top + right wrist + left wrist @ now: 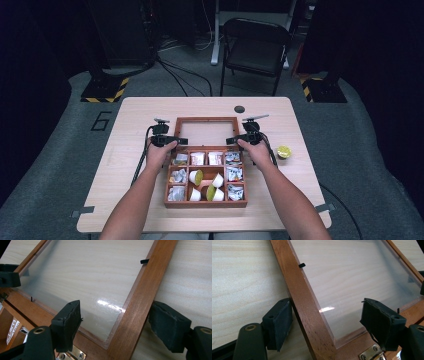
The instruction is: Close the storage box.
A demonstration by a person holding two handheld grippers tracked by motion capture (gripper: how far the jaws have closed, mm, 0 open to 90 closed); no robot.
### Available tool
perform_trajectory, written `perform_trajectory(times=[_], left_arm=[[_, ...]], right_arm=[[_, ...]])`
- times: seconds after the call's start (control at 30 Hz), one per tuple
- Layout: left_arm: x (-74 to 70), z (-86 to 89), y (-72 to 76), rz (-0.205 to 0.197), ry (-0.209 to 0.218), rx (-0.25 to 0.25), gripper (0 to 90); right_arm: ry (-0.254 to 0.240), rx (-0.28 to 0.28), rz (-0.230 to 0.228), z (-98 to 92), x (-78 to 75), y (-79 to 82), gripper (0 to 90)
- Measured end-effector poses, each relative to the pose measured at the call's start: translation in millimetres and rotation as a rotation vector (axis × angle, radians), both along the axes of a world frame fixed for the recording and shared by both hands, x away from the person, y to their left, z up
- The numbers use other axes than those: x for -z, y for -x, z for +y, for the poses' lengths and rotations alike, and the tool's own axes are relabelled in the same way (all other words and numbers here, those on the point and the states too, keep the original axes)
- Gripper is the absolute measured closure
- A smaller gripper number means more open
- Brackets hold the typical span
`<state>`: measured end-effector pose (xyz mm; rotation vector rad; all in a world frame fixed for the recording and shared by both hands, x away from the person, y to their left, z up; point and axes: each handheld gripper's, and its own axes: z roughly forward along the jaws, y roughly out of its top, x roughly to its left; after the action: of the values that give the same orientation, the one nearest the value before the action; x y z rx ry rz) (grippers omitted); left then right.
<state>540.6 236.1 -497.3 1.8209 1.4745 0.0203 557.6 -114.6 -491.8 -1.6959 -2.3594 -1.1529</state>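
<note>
A wooden compartment box (206,202) lies on the table with its glass-paned lid (205,119) folded back flat behind it. My left gripper (182,141) stands open astride the lid's left rail (297,290) near the hinge (372,355). One pad (283,320) is at the rail's outer edge, while the other hangs over the pane (352,277). My right gripper (231,141) is open the same way across the right rail (145,287), with one pad (167,325) beside the rail and the other above the pane (82,272). The left gripper (328,307) and the right gripper (116,307) grip nothing.
The box holds several white packets (198,158) and small cups (196,176) with yellow-green lids. One such cup (284,151) sits alone on the table to the right. A small black disc (239,109) lies behind the lid. A folding chair (255,47) stands beyond the table.
</note>
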Motion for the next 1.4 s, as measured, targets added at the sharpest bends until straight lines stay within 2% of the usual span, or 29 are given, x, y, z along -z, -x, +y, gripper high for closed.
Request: perform_trajectory(times=[0.37, 0.6, 0.83, 0.9, 1.33, 1.4], left_arm=[[-0.6, -0.6, -0.2, 0.009, 0.016, -0.013, 26.0], [-0.6, 1.3, -0.5, 0.008, 0.024, -0.012, 27.3], [-6.2, 3.0, 0.7, -0.020, 0.043, -0.029, 30.5], [-8.4, 4.4, 1.0, -0.031, 0.036, -0.017, 30.7], [-21.1, 7.0, 6.0, -0.084, 0.066, -0.025, 33.1], [-23.4, 8.6, 6.8, -0.094, 0.060, -0.013, 33.6]], right_arm=[[-0.008, 0.010, 0.017, 0.2, -0.5, -0.6, 26.3], [-0.011, 0.013, 0.012, -0.1, -2.4, -0.5, 27.2], [-0.032, 0.023, -0.009, -2.3, -7.9, 0.6, 28.9], [-0.037, 0.029, -0.021, -2.1, -9.8, 1.3, 29.0], [-0.053, 0.022, -0.083, -6.0, -23.6, 6.9, 33.8], [-0.058, 0.025, -0.088, -6.4, -26.6, 8.6, 34.1]])
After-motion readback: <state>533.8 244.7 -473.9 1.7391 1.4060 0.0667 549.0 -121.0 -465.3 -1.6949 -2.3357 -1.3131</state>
